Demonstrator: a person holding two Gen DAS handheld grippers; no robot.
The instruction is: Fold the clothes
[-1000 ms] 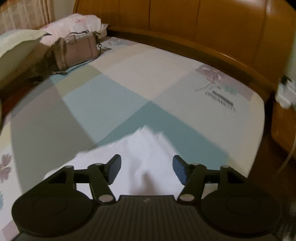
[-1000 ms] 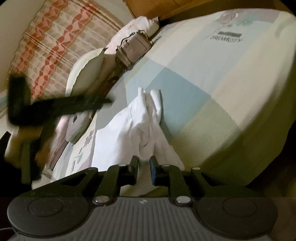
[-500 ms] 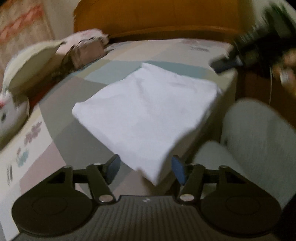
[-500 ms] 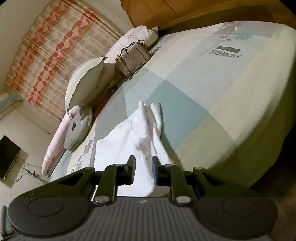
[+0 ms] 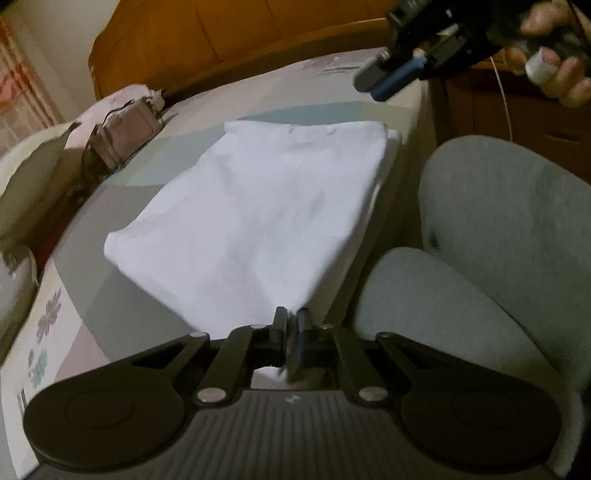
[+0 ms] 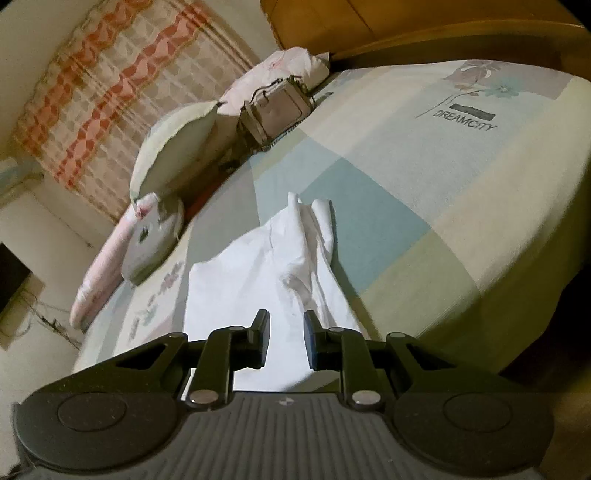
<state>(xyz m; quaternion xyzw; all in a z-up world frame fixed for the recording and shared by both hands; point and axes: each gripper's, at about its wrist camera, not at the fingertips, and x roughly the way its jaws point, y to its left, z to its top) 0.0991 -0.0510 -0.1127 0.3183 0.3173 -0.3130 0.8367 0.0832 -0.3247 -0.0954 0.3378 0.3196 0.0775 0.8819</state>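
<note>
pinching the white garment [image 5: 258, 206] now, left gripper [image 5: 290, 325] fingers closed; right gripper [image 6: 285, 334] fingers parted wider.

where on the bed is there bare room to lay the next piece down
The widest bare stretch is the bedsheet between the white garment and the DREAMCITY print, running toward the headboard. A narrower strip lies between the garment and the handbag. The handbag's side is crowded: handbag and pillows packed together.

The white cloth garment's [image 5: 255, 221] near corner vanishes between the left tool's [image 5: 291, 325] fingers; the person's hand [image 5: 554, 55] is blurred, cropped.
</note>
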